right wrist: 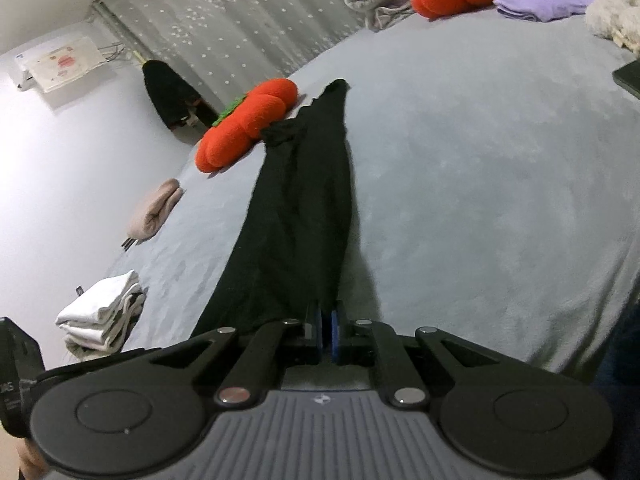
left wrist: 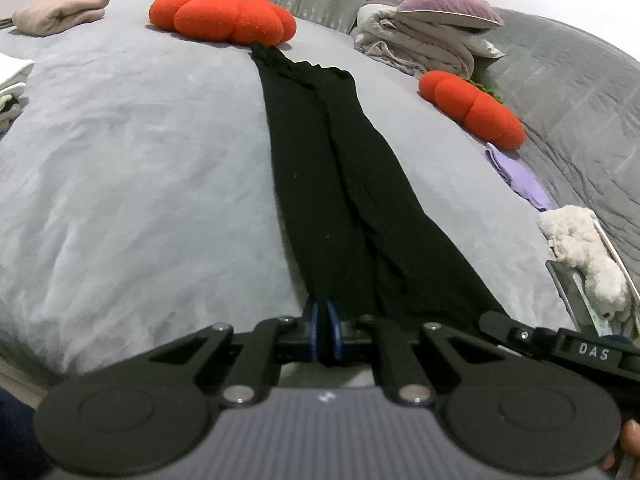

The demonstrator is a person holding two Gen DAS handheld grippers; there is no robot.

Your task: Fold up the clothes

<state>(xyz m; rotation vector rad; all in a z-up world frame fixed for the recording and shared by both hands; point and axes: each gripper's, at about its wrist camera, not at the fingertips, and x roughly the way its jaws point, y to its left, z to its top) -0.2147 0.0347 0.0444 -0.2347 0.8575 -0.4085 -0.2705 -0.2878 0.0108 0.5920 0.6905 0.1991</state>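
Observation:
A long black garment, like tights or leggings (left wrist: 332,184), lies stretched lengthwise on the grey bed cover (left wrist: 132,168), its far end near an orange pumpkin cushion (left wrist: 222,14). My left gripper (left wrist: 325,312) is shut on the near left corner of the garment. My right gripper (right wrist: 328,314) is shut on the near right corner of the same garment (right wrist: 296,216). Part of the right gripper shows at the right of the left wrist view (left wrist: 560,344).
A second pumpkin cushion (left wrist: 472,108), a lilac folded cloth (left wrist: 516,178), a fluffy white item (left wrist: 580,248) and a bedding pile (left wrist: 428,36) lie to the right. A pink folded garment (right wrist: 154,210) and white folded stack (right wrist: 102,314) lie at the left edge.

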